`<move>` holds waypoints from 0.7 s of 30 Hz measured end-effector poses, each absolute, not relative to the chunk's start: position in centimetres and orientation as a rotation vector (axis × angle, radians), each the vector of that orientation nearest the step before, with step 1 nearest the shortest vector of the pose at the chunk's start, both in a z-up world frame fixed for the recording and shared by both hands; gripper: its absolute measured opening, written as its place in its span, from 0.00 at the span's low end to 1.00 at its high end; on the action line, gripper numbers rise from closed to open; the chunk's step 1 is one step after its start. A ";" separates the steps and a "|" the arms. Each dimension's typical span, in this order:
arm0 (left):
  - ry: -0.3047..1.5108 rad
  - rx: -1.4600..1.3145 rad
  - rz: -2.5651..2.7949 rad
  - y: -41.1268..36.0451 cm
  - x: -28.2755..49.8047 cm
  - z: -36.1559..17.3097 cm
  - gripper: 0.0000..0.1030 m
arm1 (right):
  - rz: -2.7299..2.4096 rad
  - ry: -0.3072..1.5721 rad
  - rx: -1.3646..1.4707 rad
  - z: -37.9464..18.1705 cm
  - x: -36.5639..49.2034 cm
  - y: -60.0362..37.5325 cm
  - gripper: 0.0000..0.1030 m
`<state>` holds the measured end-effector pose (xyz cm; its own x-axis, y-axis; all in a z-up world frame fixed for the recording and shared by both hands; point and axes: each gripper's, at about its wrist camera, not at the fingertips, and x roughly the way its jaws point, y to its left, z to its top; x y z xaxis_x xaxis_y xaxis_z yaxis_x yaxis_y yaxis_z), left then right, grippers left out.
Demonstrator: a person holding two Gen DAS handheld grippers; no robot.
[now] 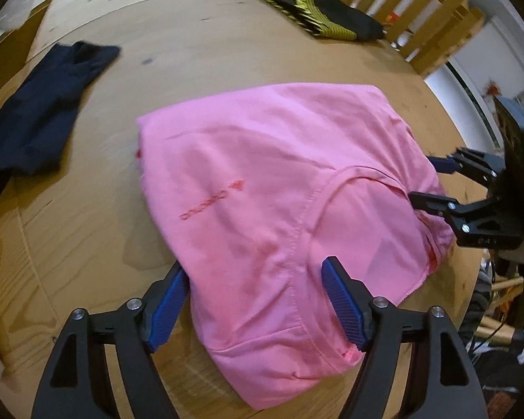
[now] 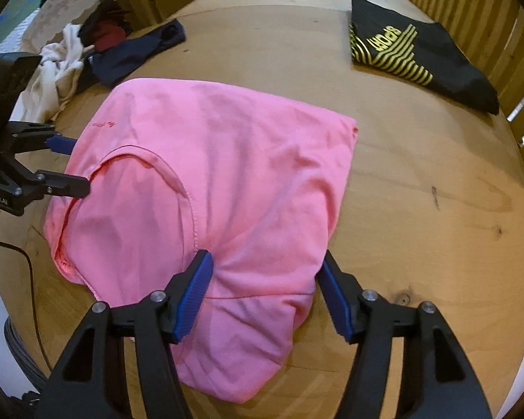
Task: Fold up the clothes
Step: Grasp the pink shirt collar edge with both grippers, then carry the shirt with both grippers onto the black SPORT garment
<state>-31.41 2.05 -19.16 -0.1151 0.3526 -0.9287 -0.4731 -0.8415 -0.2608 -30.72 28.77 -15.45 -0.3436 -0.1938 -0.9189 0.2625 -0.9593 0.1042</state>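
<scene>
the pink shirt [image 1: 272, 188] lay bunched in the middle of the wooden worktop [image 1: 199, 52]. the left hand-held gripper [image 1: 258, 300] straddled its near edge, jaws apart, gripping nothing. the right hand-held gripper [image 2: 265, 293] did likewise at the other end, pads wide around a fold. a navy garment [image 1: 42, 111] and a folded black shirt [image 2: 419, 56] sat well apart.
</scene>
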 end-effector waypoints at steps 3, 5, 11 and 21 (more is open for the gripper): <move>0.175 -1.595 1.955 3.1 -31.2 -19.2 0.54 | -2.340 0.049 1.587 -15.3 -30.8 28.4 0.21; 0.181 -1.585 1.940 3.7 -31.2 -19.3 0.46 | -2.311 0.068 1.580 -15.4 -31.1 27.4 0.15; 0.131 -1.561 1.866 5.4 -31.1 -19.7 0.27 | -2.241 0.044 1.568 -15.4 -31.7 26.0 0.13; 0.080 -1.500 1.839 9.4 -31.6 -20.1 0.23 | -2.142 -0.103 1.510 -16.0 -31.6 24.0 0.11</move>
